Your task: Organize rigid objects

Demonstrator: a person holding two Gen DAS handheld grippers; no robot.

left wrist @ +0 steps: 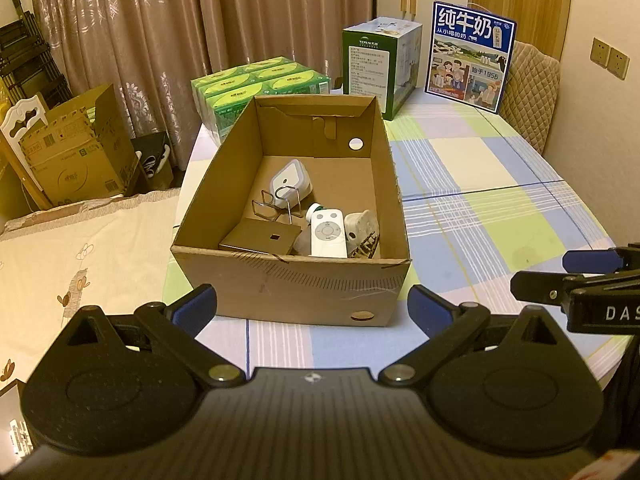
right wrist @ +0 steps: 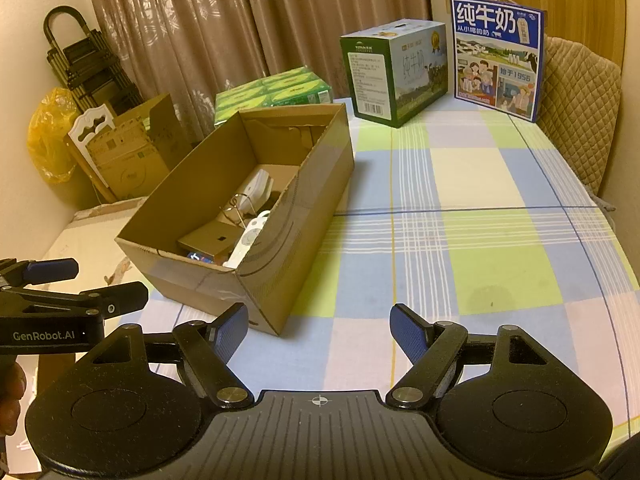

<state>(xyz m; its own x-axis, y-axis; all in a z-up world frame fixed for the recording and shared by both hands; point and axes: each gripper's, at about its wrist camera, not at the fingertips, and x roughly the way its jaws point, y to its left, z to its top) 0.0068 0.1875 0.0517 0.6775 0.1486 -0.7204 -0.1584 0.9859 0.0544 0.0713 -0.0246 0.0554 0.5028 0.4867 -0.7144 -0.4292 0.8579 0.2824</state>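
In the left wrist view, the left claw (left wrist: 312, 304) hangs tilted down before the near wall of the cardboard box (left wrist: 288, 284), released and empty. A white remote (left wrist: 329, 234) lies inside among other small items.

In the right wrist view, the right claw (right wrist: 318, 330) is spread, grasping nothing, over the bare checked bench (right wrist: 480, 208); the box sits just left, with wide free cloth rightward.
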